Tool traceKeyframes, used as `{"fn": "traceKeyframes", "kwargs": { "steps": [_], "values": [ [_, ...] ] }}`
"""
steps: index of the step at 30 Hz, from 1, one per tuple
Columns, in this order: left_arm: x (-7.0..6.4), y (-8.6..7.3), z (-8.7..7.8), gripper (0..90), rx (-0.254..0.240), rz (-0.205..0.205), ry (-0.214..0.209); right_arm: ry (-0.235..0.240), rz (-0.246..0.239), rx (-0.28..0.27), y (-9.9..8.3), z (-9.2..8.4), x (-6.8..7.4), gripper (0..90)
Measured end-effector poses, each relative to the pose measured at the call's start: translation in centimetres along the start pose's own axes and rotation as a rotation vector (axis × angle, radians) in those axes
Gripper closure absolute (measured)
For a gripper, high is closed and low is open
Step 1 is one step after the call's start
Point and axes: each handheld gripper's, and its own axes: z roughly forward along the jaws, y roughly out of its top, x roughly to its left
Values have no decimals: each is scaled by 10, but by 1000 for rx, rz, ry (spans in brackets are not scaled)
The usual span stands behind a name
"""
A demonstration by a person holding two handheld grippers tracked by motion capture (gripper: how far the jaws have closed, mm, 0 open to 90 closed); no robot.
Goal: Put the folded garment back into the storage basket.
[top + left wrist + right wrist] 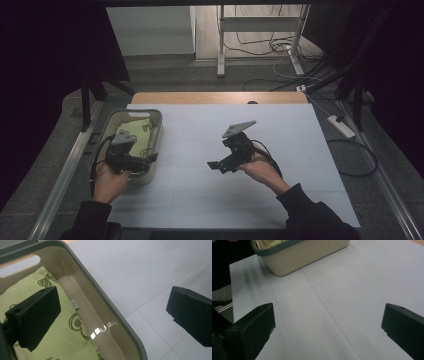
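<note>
Beige bin: plastic basket with a grey rim, sitting at the left edge of the white table sheet; in the right gripper view I see its outer wall standing on the sheet.
Bin contents: light green cloth with a dark swirl print lies flat on the bin floor; in the high view I see it in the far part of the bin.
Left gripper: my left gripper sits over the near right side of the bin, held by the left hand.
Left jaws: spread wide, nothing between them. In the left gripper view one jaw hangs inside the bin above the cloth, the other is outside over the sheet, with the bin's rim running between the two.
Left contact: I can't tell if the inner jaw touches the cloth.
Right gripper: my right gripper is over the middle of the sheet, well apart from the bin, held by the right hand, nose pointing left toward the bin.
Right jaws: spread wide, empty, bare sheet between them in the right gripper view.
Table: wooden edge shows beyond the far side of the sheet.
</note>
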Motion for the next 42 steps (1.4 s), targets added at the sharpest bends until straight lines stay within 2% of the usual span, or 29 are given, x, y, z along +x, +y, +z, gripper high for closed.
{"fn": "traceKeyframes", "kwargs": {
  "steps": [7, 17, 26, 37, 42],
  "values": [
    [-4, -6, -5, 0, -3, -2, -3, -29, -8, -19, -8, -13, 0, 0],
    [-12, -12, -9, 0, -13, 13, -10, -35, 19, -16, -27, -30, -3, 0],
    [-18, -17, -15, 0, -21, 30, -8, -74, 39, -34, -41, -47, -4, 0],
    [-23, -25, -23, 0, -24, 20, -6, -86, 75, -31, -62, -68, -7, 0],
    [-24, -30, -28, 0, -27, 10, -6, -106, 74, -31, -71, -78, -7, 0]
  ]
}}
